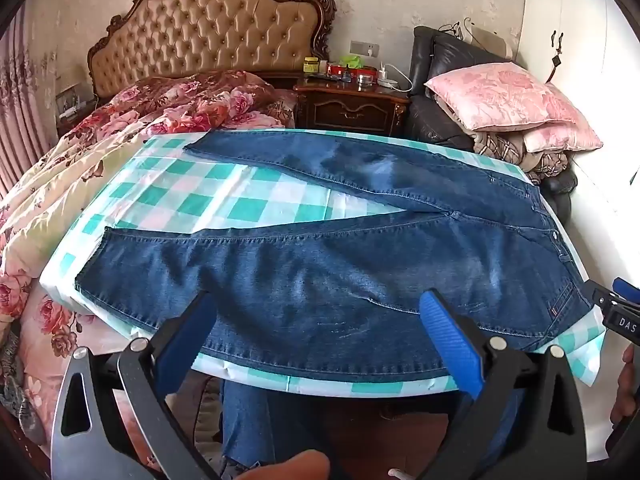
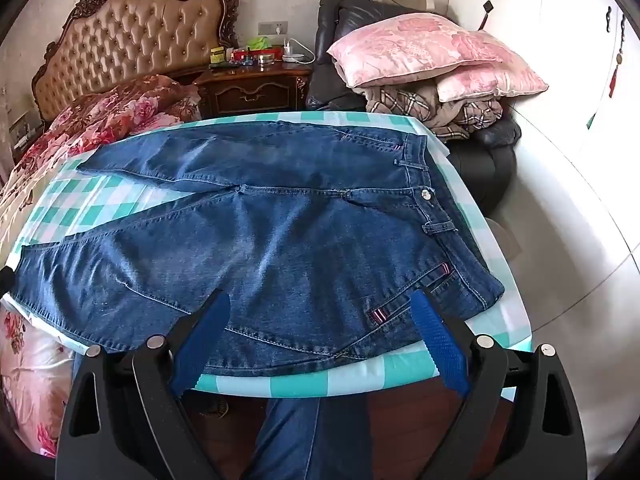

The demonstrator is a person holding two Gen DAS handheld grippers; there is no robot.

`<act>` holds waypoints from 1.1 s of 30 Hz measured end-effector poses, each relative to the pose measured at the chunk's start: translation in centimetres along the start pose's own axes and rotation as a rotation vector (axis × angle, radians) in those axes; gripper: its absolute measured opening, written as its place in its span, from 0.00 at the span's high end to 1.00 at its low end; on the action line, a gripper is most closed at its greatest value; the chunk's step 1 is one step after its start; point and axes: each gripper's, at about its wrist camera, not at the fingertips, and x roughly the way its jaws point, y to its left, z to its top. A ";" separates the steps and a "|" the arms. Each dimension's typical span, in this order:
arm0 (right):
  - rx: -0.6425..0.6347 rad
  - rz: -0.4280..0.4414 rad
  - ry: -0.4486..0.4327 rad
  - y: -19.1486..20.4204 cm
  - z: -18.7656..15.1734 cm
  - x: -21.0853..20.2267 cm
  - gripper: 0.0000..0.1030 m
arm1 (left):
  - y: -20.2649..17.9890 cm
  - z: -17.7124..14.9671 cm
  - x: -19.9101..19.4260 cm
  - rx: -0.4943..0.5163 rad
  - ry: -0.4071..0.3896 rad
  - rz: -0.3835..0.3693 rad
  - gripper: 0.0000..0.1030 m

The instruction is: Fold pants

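Note:
Blue denim pants point(image 1: 320, 264) lie flat on a table with a green-checked cloth point(image 1: 224, 196), waist to the right, both legs spread apart towards the left. My left gripper point(image 1: 320, 312) hovers open over the near leg at the table's front edge, blue pads wide apart with nothing between them. In the right wrist view the pants point(image 2: 280, 232) show their waistband, button and a striped pocket trim. My right gripper point(image 2: 320, 312) is open above the hip area near the front edge. Its tip point(image 1: 616, 300) also shows at the right edge of the left wrist view.
A bed with a floral quilt point(image 1: 80, 168) and tufted headboard point(image 1: 208, 28) lies behind on the left. A dark nightstand point(image 1: 352, 108) and an armchair piled with pink pillows point(image 1: 508, 96) stand behind the table. A person's denim-clad legs point(image 2: 296, 432) are under the front edge.

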 end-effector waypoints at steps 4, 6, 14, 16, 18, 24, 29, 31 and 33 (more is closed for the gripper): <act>-0.003 -0.005 0.000 0.0 0.0 0.0 0.14 | 0.0 0.0 0.0 0.003 0.003 0.000 0.01; -0.003 -0.004 0.000 0.0 0.0 0.0 0.14 | -0.1 0.0 0.0 0.005 0.004 0.003 0.02; -0.002 -0.003 0.000 0.0 -0.1 0.0 0.14 | -0.7 0.0 -0.2 0.007 0.004 -0.010 0.02; -0.003 -0.004 0.000 0.0 -0.1 0.1 0.14 | -0.7 -0.1 -0.2 0.006 0.003 -0.011 0.01; -0.002 -0.005 0.001 0.0 -0.1 0.0 0.14 | -0.8 0.0 -0.2 0.006 0.002 -0.009 0.02; -0.001 -0.005 0.000 0.0 -0.1 0.0 0.14 | -0.5 0.3 -0.5 0.003 -0.001 -0.013 0.01; -0.001 -0.005 0.000 0.0 -0.1 0.0 0.14 | -0.4 0.3 -0.4 0.000 -0.003 -0.016 0.02; -0.001 -0.005 0.000 0.1 -0.1 0.0 0.14 | -0.4 0.3 -0.4 0.001 -0.004 -0.016 0.02; -0.001 -0.005 0.001 0.1 -0.1 0.0 0.14 | -0.4 0.3 -0.4 0.001 -0.005 -0.016 0.02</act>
